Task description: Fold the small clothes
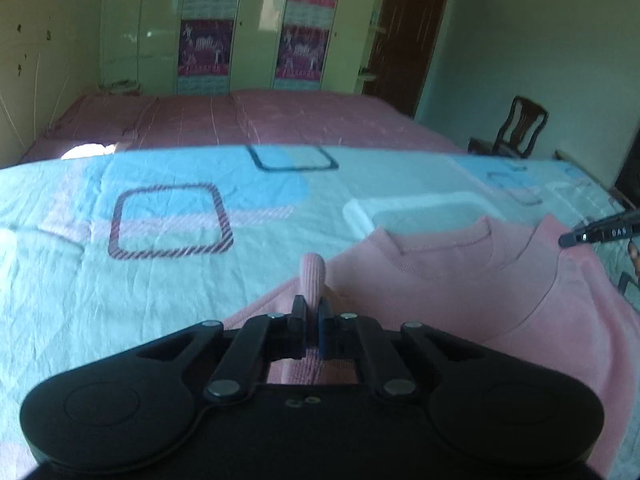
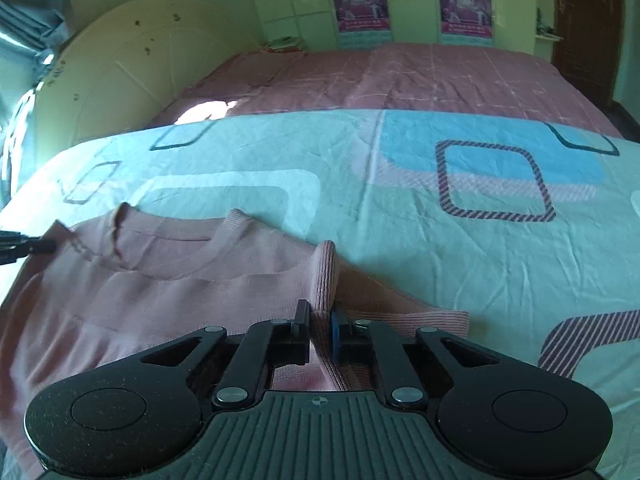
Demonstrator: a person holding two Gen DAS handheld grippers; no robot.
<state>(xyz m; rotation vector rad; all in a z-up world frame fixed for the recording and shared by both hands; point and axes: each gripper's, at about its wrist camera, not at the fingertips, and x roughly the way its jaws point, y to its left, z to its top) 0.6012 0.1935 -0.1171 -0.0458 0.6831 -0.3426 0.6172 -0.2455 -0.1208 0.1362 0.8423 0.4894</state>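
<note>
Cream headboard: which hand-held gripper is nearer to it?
Left. The left hand-held gripper pinches the pink sweater on the side toward the headboard. The right hand-held gripper pinches the sweater's opposite side, farther from it.

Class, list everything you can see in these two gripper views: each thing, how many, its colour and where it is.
sweater: one, pink, flat on the near sheet, neckline away from the cameras
sheet: one, pale blue with square patterns, under the sweater
bedspread: one, pink, beyond the sheet
wardrobe: one, pale green with purple panels, at the far wall
chair: one, dark wood, far right
left gripper: black, shut on a sweater fold
right gripper: black, shut on a ribbed sweater fold
</note>
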